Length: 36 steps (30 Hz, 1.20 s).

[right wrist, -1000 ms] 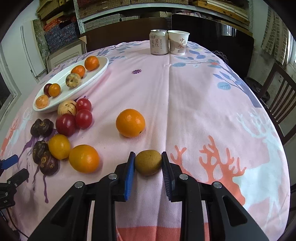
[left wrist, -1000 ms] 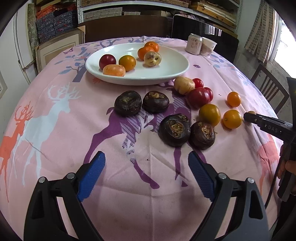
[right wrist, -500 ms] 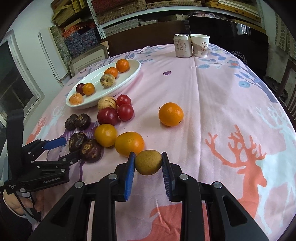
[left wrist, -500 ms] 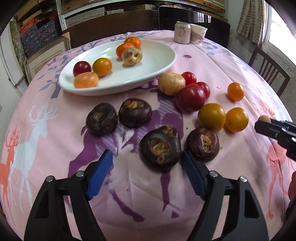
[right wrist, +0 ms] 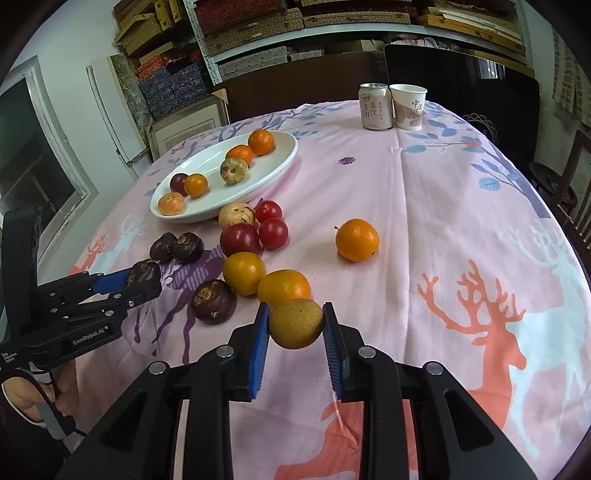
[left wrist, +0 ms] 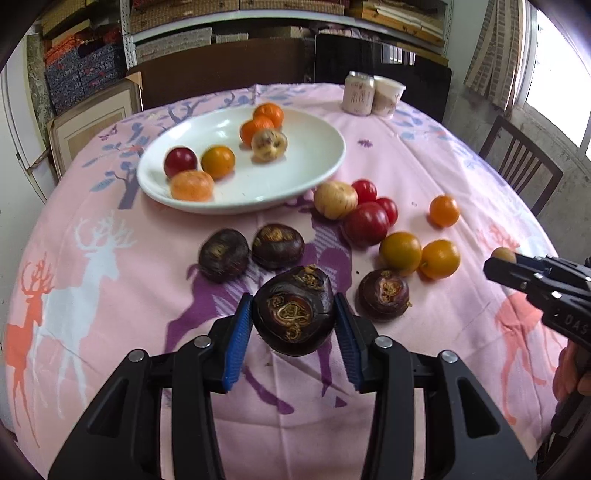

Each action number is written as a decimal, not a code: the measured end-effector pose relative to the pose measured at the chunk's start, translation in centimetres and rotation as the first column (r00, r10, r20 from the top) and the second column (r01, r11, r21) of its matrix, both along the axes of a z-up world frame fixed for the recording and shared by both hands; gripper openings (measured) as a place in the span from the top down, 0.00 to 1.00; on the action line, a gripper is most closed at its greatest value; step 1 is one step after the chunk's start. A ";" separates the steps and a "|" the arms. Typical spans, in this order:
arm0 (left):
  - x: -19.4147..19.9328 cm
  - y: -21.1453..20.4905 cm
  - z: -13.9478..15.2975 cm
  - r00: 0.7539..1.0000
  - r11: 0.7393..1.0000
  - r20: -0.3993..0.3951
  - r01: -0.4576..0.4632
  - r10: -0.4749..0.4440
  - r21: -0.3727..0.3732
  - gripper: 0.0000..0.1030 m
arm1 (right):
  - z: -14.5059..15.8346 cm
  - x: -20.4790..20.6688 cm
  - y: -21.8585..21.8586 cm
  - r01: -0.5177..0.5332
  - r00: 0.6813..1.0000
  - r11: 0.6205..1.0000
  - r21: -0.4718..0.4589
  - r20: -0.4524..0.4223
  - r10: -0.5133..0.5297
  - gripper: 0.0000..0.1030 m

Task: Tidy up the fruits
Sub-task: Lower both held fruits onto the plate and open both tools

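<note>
Pink deer-print tablecloth (right wrist: 424, 206), stacked shelves (right wrist: 295, 26) behind

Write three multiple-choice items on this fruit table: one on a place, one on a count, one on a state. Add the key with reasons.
1. Where does the can stand?
A. on the plate
B. beside the paper cup
C. among the dark fruits

2. How many fruits lie on the white plate?
A. three
B. six
C. nine

3. What is the left gripper doing?
A. holding a dark fruit
B. hanging open over bare cloth
C. holding the can

Key: 1 B, can and cup stand side by side at the table's far edge. 2 B, six show on the plate in both views. 3 A, its jaws press the dark fruit on both sides.
</note>
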<state>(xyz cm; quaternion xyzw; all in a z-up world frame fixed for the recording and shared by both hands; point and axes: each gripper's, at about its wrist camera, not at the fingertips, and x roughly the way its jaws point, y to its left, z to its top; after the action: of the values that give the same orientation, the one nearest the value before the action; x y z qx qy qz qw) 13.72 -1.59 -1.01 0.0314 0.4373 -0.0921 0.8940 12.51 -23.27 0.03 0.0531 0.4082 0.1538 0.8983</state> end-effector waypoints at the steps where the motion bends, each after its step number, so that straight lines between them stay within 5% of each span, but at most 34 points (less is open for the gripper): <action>1: -0.2 0.4 0.7 1.000 1.000 0.013 -0.005 0.005 -0.006 0.59 | 0.3 0.0 0.2 -0.005 1.000 1.000 0.001 0.006 0.005 0.72; 14: 1.9 2.2 7.3 0.991 0.999 0.134 -0.018 0.022 -0.031 0.58 | 6.1 2.2 5.8 -0.106 0.985 0.994 0.038 0.139 0.100 0.72; 21: 6.8 3.5 5.9 0.992 0.995 0.087 -0.082 0.088 -0.064 0.58 | 6.1 6.3 9.0 -0.127 0.981 0.991 0.032 0.151 0.121 0.72; 36: 13.4 6.4 0.8 0.980 0.975 -0.053 -0.194 0.189 -0.111 0.59 | 0.7 14.4 13.9 -0.113 0.994 0.991 -0.078 -0.013 0.112 0.70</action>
<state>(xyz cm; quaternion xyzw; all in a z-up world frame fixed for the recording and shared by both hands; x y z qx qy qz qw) 27.08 4.85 -0.22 -0.0646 0.4509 -0.0311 0.8897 26.93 -9.40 0.70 -0.0048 0.4203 0.1878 0.8877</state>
